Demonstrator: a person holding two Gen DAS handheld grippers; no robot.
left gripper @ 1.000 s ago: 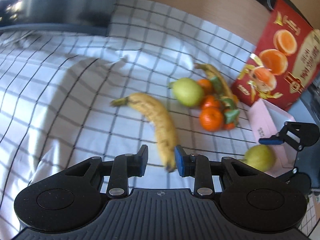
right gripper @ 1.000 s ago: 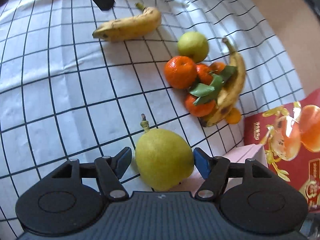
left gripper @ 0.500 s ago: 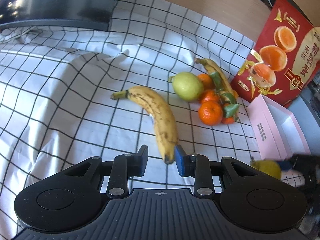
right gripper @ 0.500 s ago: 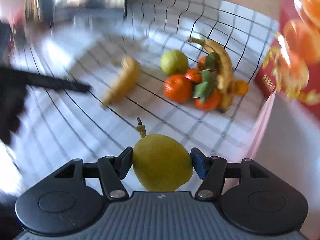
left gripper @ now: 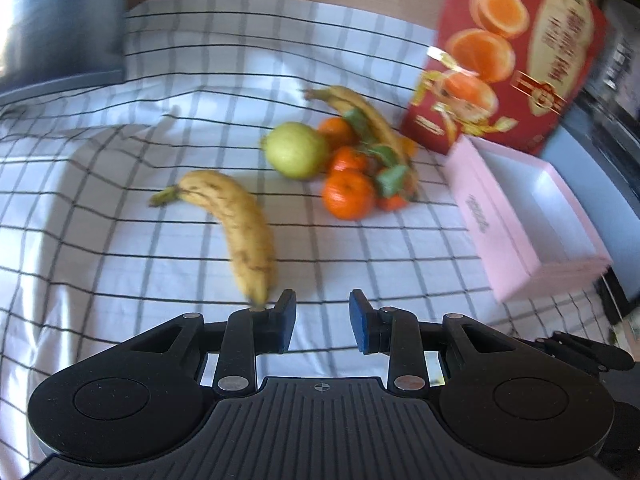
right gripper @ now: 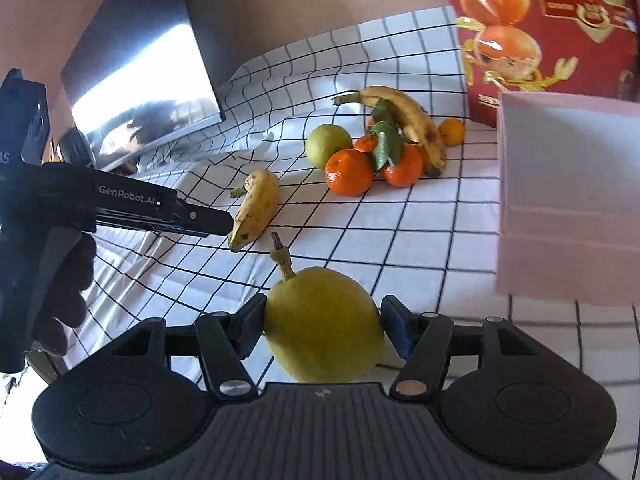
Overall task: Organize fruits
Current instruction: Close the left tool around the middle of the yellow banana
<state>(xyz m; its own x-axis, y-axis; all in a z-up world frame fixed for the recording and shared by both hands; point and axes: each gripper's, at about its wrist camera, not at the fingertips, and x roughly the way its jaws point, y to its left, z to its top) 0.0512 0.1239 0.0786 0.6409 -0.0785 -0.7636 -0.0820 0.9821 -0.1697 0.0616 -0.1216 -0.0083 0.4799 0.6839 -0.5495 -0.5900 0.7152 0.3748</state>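
Now the right gripper (right gripper: pixel 323 328) clamps a smooth, round yellow-green pear (right gripper: pixel 323 326), stem at twelve o'clock, over the checked cloth (right gripper: pixel 420 216). Meanwhile the left gripper (left gripper: pixel 322 321) stands narrowly parted, empty, its left finger beside the speckled curved banana (left gripper: pixel 240 224) at eleven o'clock.

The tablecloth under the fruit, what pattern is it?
The tablecloth is white with a thin black grid, sharpest in the right wrist view.

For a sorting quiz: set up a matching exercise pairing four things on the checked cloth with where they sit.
1 yellow-green pear with stem
2 lone spotted yellow banana
3 open pink cardboard box
4 round green pear

A on bare cloth, apart from the pile
B beside the red carton
C between the right jaws
D against the mandarins

Pairs: 1-C, 2-A, 3-B, 4-D
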